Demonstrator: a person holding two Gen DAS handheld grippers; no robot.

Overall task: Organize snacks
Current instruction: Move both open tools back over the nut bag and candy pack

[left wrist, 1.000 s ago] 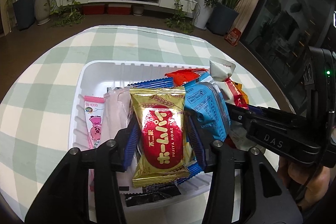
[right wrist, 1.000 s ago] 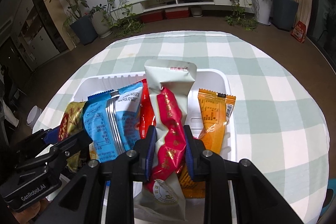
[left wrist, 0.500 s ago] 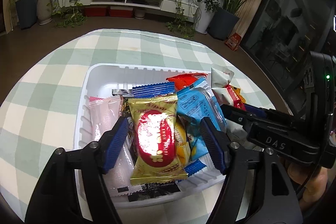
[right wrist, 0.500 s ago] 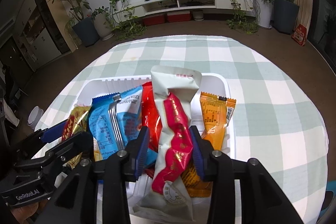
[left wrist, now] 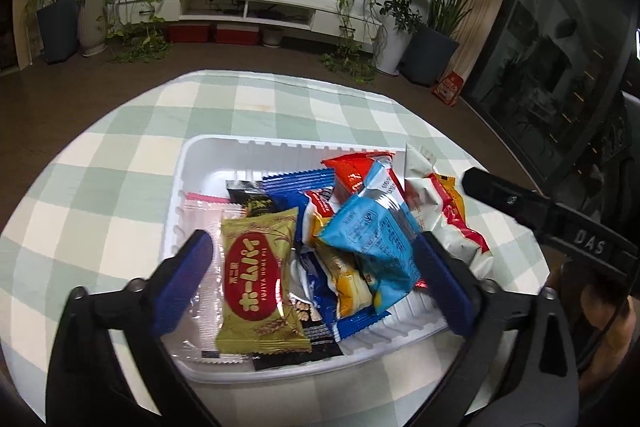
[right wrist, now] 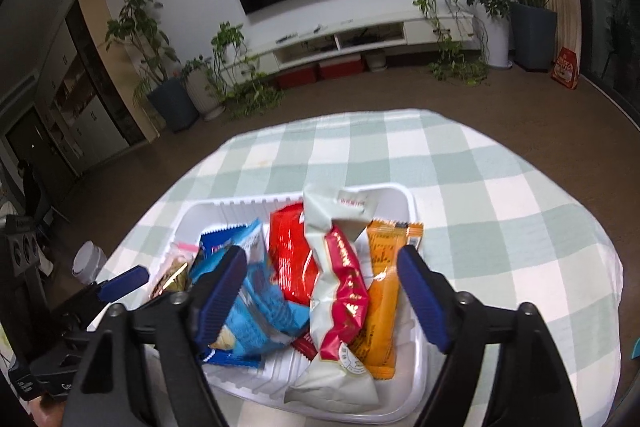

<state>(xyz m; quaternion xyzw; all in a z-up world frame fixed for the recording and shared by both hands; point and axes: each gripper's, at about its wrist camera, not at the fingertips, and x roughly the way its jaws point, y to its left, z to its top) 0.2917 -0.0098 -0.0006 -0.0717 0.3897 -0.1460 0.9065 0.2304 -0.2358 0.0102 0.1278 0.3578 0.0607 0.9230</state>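
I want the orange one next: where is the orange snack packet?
In the right wrist view, the orange snack packet lies along the white tray's right wall, beside the white-and-red packet.

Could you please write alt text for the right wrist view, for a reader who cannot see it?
The right gripper, its jaws opening, hangs over a white tray of snacks on a green checked tablecloth. A white-and-red packet lies loose between the blue fingers, beside an orange packet.

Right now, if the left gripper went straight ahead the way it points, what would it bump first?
Probably the snacks piled in the white tray: the left gripper, jaws opening, points toward the gold packet and light blue packet.
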